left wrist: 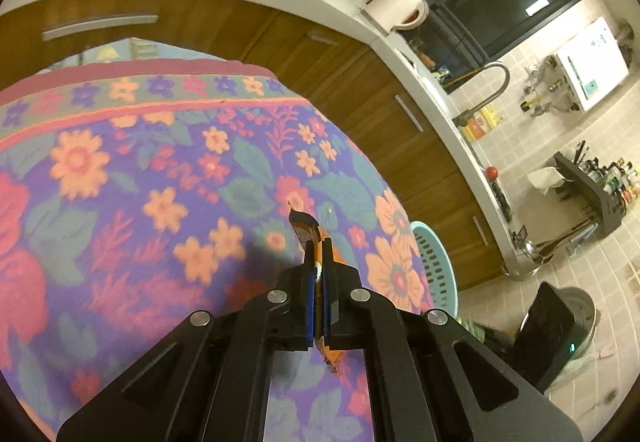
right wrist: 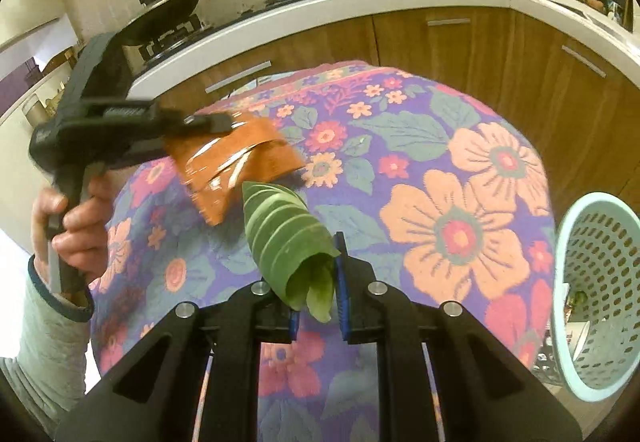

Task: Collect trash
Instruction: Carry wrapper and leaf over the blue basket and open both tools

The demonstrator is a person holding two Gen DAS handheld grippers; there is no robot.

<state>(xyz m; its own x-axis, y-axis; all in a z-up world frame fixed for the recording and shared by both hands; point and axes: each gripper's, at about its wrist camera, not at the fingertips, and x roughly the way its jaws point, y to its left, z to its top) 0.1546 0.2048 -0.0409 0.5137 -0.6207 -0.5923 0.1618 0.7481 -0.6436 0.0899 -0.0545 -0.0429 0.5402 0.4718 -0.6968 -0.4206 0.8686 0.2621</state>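
Warm, yellowish indoor light fills both views, fairly bright with a strong orange cast. Heavy fisheye bending here: the counter edge (left wrist: 420,70) curves like a bow and black vignette eats the corners. In the left wrist view the floral cloth (left wrist: 140,182) smears soft toward the lower left, and a dim shadow sits just left of the left tongs (left wrist: 318,274). A white rectangle of light glares in the dark window (left wrist: 536,6). Over in the right wrist view, the orange wrapper (right wrist: 236,158) is streaked with motion blur and silver glints, while the green leaf (right wrist: 288,238) stays crisp. The far left edge blows out to white
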